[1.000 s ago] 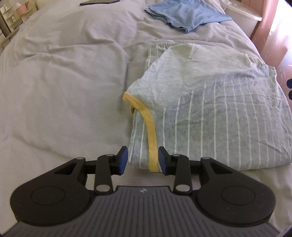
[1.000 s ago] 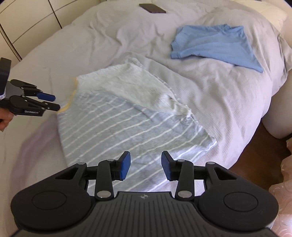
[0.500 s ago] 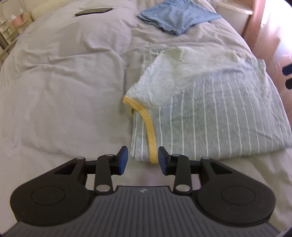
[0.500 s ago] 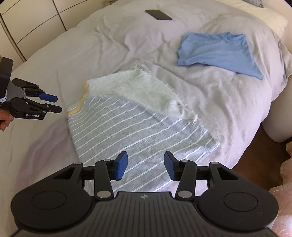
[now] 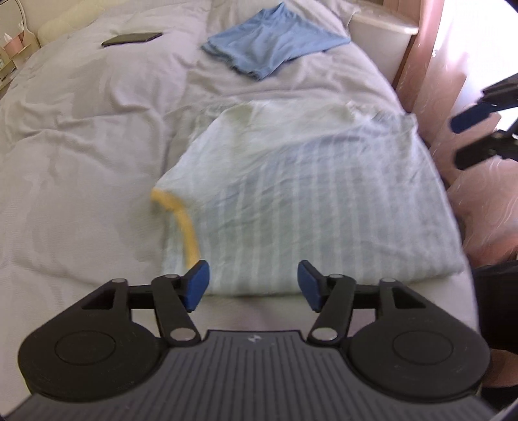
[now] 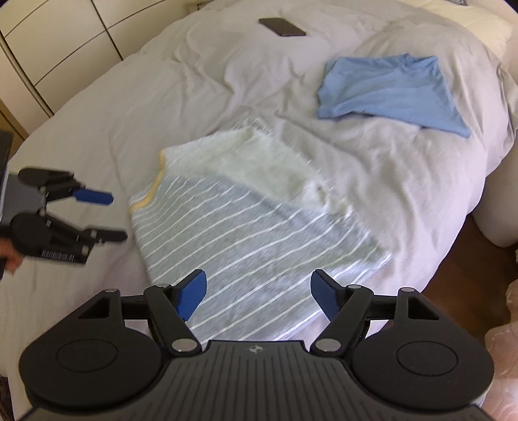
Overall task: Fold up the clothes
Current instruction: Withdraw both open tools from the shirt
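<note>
A grey striped shirt (image 5: 317, 207) with a yellow collar band (image 5: 186, 226) lies partly folded on the bed; the right wrist view shows the same striped shirt (image 6: 259, 239). My left gripper (image 5: 252, 283) hovers open at its near edge, holding nothing, and shows as the left gripper (image 6: 106, 217) at the shirt's left side in the right wrist view. My right gripper (image 6: 258, 296) is open over the shirt's near hem, empty, and appears as the right gripper (image 5: 466, 139) at the far right in the left wrist view. A folded blue shirt (image 5: 275, 45) lies farther back; the blue shirt (image 6: 391, 92) also shows at upper right.
A dark phone (image 5: 131, 39) rests on the wrinkled pale duvet (image 5: 81, 136) near the head of the bed; the phone (image 6: 281, 27) lies far back. White cabinet doors (image 6: 48, 42) stand to the left. The bed's edge drops to a wooden floor (image 6: 466, 259) on the right.
Both grippers have opened wider and pulled back a little from the striped shirt. The left gripper shifted right along the shirt's near edge. The shirt itself lies as before.
</note>
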Action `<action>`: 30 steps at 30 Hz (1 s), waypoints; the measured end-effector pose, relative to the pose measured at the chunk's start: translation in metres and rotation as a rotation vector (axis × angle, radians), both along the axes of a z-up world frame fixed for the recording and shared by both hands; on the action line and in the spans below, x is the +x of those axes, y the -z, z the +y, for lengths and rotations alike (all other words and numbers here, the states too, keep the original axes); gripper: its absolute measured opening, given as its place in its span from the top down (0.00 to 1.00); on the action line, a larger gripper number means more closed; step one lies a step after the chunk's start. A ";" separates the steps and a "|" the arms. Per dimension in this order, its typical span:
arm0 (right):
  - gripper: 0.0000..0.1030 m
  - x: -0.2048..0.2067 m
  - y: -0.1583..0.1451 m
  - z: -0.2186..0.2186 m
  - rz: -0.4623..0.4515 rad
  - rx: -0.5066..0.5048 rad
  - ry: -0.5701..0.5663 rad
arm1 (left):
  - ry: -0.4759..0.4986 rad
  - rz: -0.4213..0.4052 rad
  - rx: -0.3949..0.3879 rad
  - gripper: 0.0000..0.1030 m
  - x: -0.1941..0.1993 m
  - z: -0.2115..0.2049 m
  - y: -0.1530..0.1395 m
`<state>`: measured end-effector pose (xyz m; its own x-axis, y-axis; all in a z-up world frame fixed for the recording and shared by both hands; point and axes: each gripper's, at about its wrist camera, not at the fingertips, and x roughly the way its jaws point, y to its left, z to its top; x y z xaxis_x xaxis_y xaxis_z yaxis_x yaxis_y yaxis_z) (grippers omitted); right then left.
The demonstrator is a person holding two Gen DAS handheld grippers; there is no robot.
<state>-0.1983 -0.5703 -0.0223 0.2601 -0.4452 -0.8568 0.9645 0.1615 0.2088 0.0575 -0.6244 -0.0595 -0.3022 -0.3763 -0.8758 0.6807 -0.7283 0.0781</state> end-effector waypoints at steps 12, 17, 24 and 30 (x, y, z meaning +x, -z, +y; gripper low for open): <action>0.24 -0.056 0.006 -0.082 0.010 0.003 -0.324 | -0.126 -0.051 -0.039 0.30 -0.065 0.037 0.004; 0.24 -0.084 0.008 -0.106 0.069 -0.007 -0.553 | -0.293 -0.082 0.038 0.30 -0.081 0.061 0.014; 0.24 -0.077 0.022 -0.155 0.010 0.033 -0.667 | -0.482 -0.055 0.055 0.26 -0.109 0.066 0.012; 0.27 -0.038 0.009 -0.193 -0.065 0.028 -0.656 | -0.554 0.007 0.016 0.26 -0.119 0.054 0.001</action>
